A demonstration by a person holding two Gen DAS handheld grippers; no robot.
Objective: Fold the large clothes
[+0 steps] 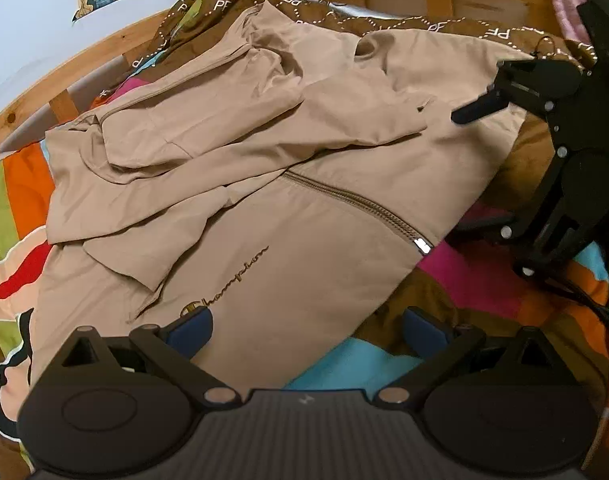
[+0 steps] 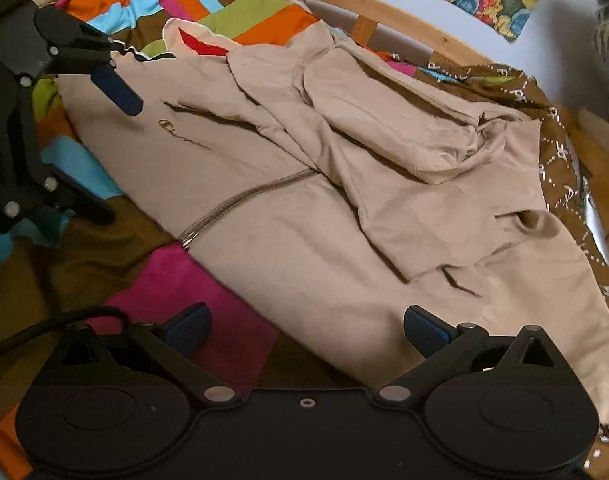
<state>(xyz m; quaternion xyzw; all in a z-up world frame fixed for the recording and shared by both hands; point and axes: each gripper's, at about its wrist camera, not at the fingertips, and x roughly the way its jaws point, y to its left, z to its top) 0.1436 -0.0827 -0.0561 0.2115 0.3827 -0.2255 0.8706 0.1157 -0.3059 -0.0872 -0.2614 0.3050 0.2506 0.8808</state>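
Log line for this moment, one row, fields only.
item: beige jacket half-folded on striped bedspread | left hand-held gripper: open, empty | right hand-held gripper: open, empty | zip: closed

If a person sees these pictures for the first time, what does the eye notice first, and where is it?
The beige zip jacket stands out first: it lies partly folded across the middle of the bed, with sleeves laid over its body. Under it, the striped bedspread is very colourful. Both claws, left and right, are open above the jacket's near edge.

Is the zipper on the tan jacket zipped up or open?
Zipped up, as far as it shows. On the tan zip-up jacket the brown metal zipper runs as one closed line; its upper end hides under folded fabric.
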